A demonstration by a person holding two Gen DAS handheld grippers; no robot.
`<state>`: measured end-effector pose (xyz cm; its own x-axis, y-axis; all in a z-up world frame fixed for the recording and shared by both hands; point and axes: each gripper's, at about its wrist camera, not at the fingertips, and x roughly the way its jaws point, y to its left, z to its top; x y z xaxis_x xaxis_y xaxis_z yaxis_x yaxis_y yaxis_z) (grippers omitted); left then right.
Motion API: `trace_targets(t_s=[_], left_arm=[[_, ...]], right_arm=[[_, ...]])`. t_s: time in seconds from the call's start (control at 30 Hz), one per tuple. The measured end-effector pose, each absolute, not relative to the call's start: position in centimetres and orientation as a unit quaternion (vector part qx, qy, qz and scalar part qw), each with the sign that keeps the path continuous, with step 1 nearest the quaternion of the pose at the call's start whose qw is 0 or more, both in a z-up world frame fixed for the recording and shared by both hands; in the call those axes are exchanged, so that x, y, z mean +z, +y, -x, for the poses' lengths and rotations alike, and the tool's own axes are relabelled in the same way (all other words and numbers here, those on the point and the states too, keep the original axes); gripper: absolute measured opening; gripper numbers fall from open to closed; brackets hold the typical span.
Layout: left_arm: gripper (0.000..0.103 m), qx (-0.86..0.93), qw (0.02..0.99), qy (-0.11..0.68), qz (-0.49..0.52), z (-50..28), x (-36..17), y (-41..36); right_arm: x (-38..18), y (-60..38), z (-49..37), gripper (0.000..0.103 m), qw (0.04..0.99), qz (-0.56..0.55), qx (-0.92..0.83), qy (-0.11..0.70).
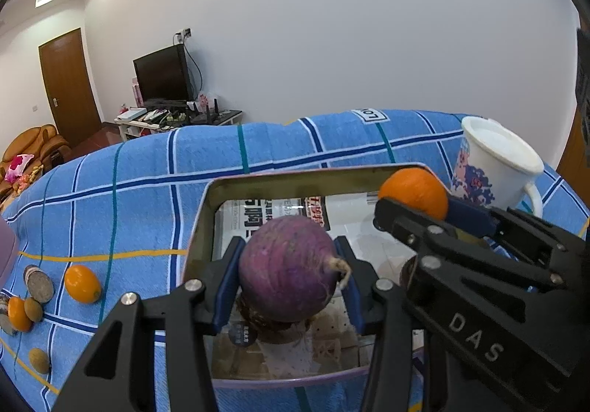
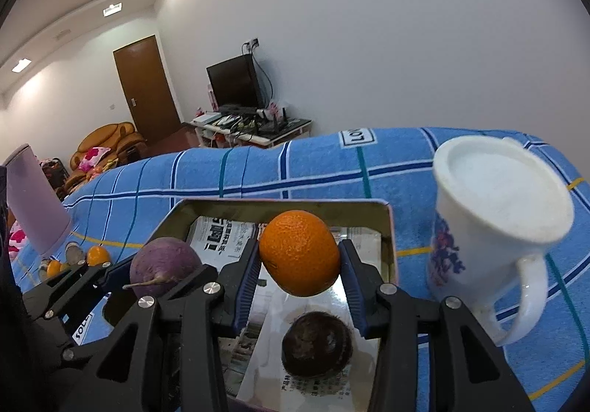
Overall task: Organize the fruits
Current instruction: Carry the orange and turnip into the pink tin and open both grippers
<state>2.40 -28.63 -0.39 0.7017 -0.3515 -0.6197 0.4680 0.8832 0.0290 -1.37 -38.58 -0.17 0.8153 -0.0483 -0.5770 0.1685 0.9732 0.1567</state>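
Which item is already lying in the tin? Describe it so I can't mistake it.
On the blue checked cloth sits a rectangular metal tin lined with printed paper. The dark brown, rough round fruit rests on its floor, below the orange in the right gripper; no other fruit is that dark.

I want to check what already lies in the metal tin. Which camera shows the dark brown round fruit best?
The right wrist view: the dark brown fruit lies whole and unobstructed on the tin floor, below the orange. In the left wrist view only a sliver shows behind the right gripper.
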Motion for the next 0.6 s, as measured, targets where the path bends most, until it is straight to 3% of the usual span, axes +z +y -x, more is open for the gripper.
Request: trace_targets(t_s=[0.23, 0.37, 0.5, 0.6], left_arm=[[0.054, -0.224, 0.919, 0.31, -0.098, -2.2, -0.3, -28.9], [0.055, -0.22, 0.923, 0.298, -0.106, -1.4, 0.0, -28.9], [0.085, -0.207, 0.933, 0.278, -0.094, -0.9, 0.5, -28.2], [0.098, -0.198, 0.945, 0.249, -0.075, 0.0, 1.1, -27.2]], right_arm=[[-0.3, -38.5, 1.4, 0.046, 0.947, -0.108, -0.054, 0.297], [0.0, -38.0, 1.6, 0.057, 0.951, -0.097, -0.057, 0.289], [0.6, -37.9, 2.6, 0.058, 0.959, -0.094, -0.069, 0.258], [1.2, -37.9, 3.2, 0.062, 0.964, -0.091, -0.085, 0.236]])
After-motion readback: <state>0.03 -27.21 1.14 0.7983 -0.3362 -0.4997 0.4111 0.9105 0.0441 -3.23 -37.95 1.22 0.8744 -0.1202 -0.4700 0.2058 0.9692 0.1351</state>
